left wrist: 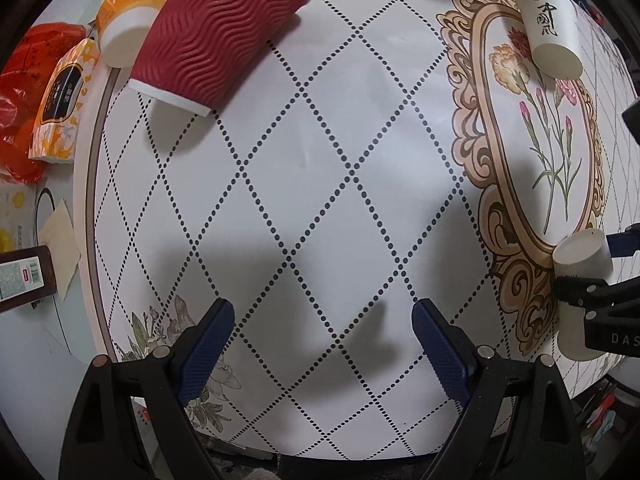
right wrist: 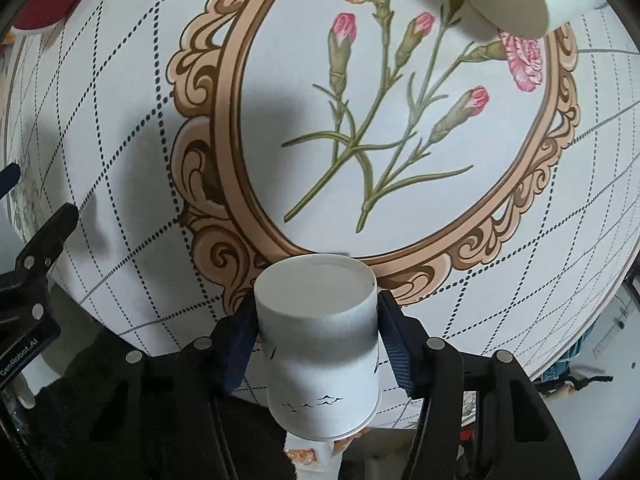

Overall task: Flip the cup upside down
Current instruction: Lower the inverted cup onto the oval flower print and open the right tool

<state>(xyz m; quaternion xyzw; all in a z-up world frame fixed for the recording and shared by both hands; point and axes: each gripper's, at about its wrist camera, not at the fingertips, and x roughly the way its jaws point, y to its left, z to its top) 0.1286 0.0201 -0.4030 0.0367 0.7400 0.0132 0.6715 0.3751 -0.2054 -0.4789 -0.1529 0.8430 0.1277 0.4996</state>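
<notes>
Right gripper [right wrist: 318, 344] clamped on the white cup [right wrist: 320, 344], one blue pad on each side wall, about mid-height. The cup's closed base points away from the wrist toward the table; its rolled rim end hangs nearest the camera, below the pads. So the long axis runs roughly along the fingers, tilted a little, base forward (already inverted or close to it, by my reading). Cup appears held clear of the table [right wrist: 120, 160], at its near edge; contact cannot be told from this view.

Just beyond the cup's base: the ornate oval frame [right wrist: 400, 258] printed on the tablecloth, carnations inside. The set-down would likely go on or beside that frame's near curl, needing the rim levelled first.

Left gripper [left wrist: 323, 320] stands wide apart, holding nothing, over dotted lattice well to the left of the frame. From its view the held cup [left wrist: 582, 256] sits at the frame's near end; the right hand is plainly the nearer one.

Far side of the frame: another white cup [right wrist: 504, 4] lying on its side. Beyond the lattice, a red ribbed cup [left wrist: 224, 36] and an orange-patterned cup [left wrist: 128, 16], both tipped.
</notes>
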